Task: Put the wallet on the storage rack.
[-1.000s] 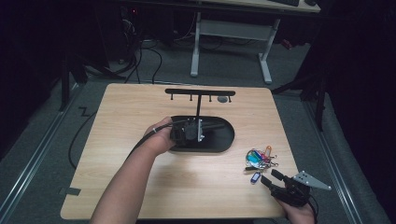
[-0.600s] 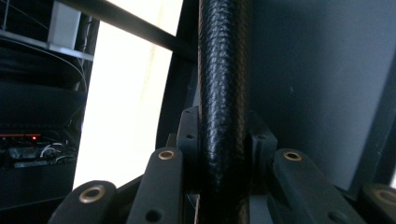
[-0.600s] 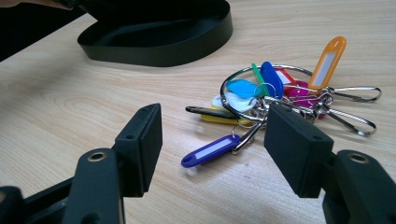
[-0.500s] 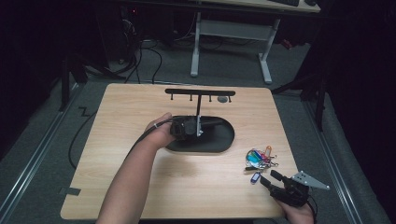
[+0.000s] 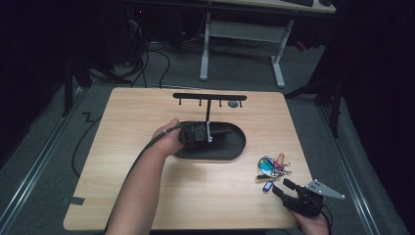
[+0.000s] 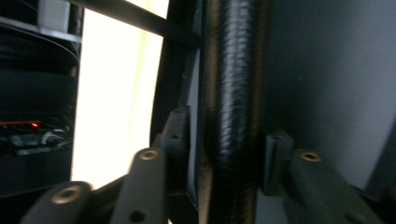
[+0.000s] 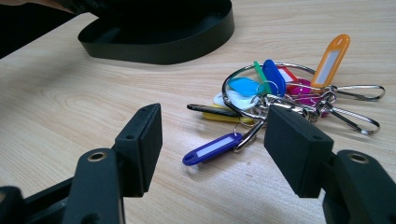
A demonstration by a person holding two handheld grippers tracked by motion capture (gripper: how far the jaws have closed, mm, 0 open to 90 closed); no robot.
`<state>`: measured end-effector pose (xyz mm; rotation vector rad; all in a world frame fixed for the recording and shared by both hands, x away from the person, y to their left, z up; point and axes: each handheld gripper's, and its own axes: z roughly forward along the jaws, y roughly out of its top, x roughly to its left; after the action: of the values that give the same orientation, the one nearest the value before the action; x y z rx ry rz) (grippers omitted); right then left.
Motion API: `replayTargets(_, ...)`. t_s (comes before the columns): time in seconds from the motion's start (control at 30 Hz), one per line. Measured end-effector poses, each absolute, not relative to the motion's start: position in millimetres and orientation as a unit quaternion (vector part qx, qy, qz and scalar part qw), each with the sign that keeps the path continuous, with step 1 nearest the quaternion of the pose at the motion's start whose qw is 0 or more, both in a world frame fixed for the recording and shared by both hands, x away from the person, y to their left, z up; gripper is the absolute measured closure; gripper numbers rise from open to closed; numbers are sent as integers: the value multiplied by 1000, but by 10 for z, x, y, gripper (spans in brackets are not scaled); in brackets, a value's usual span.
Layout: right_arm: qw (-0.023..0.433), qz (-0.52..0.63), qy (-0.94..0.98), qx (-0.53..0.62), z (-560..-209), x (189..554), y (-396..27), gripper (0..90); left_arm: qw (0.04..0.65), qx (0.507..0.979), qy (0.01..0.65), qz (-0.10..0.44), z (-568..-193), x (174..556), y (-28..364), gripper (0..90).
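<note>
Stand post (image 6: 231, 112) sat between my left gripper's (image 5: 198, 133) jaws; they had just been opening, and both pads now stood off it with a slim gap each side. The post rose from the black oval base (image 5: 230, 147). My right gripper (image 7: 212, 149) hung low over the table, jaws wide and empty, aimed at the key bunch (image 7: 280, 95), which lay right of the base and apart from it.

Risks, as I judged them: with the post released, a knock from my left jaws on withdrawal could shift or tip the stand. The keys lay flat and spread out; closing on the blue tag (image 7: 212, 149) alone might let the ring swing or slip.
</note>
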<state>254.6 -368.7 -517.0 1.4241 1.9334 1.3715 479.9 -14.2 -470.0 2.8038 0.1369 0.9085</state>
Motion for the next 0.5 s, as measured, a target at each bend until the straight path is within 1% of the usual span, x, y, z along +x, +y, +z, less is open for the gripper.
replayTargets(0.1,186,487,688,505,-5168,2545,-3680,374,102,949,56,293,-4666,4742,-123,545)
replayTargets(0.23,187,487,688,504,-5158,2542,-3674,374,111,953,62,276,-4647,4667,-95,538)
replayTargets(0.3,188,487,688,504,-5153,2536,-3668,374,109,955,62,270,-4659,4630,-86,515)
replayTargets(0.5,188,486,690,503,-5151,2531,-3652,374,112,956,65,264,-4728,4542,-68,532)
